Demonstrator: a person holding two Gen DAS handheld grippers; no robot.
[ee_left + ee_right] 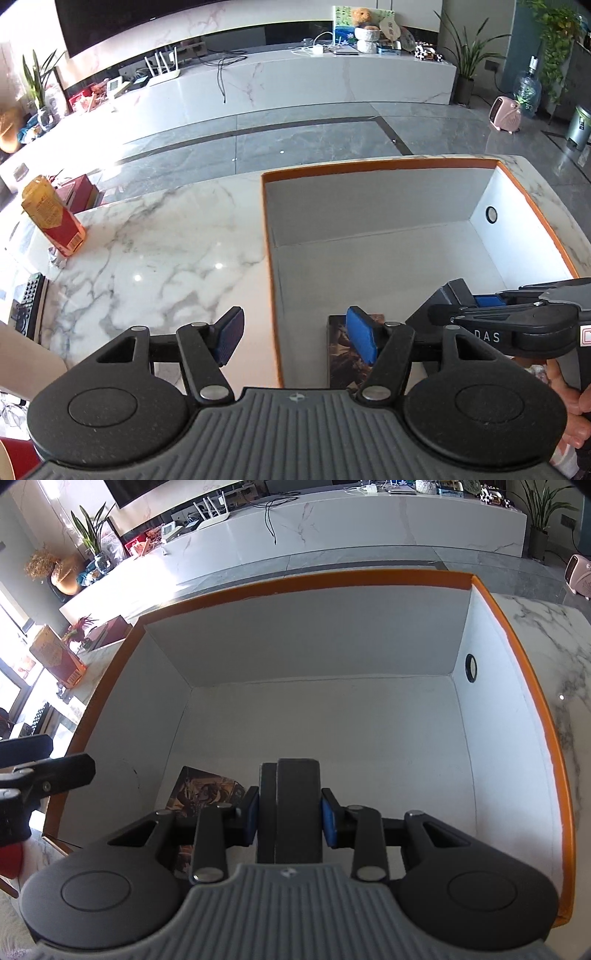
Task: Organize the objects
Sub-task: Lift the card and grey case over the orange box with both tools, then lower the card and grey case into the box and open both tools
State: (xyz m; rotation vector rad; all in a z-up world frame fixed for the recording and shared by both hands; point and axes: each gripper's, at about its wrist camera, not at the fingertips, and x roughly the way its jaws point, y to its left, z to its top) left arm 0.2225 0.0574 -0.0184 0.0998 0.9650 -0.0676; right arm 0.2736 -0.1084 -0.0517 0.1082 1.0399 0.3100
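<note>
At the lower centre of the right wrist view we see a dark grey rectangular block [298, 808], split by a seam into two slabs, clamped between the blue pads of the right hand-held gripper [290, 821], which tilts steeply down into the orange-rimmed white box [406, 576]. Just left of the block a book with a dark illustrated cover [207, 788] lies on the box floor. In the left wrist view, the left hand-held gripper [295, 338] hangs above the box's left wall with its jaws apart and nothing between them, one pad over the marble surface [155, 236], the other over the book. An orange and red carton [50, 214] stands at the surface's left edge.
</note>
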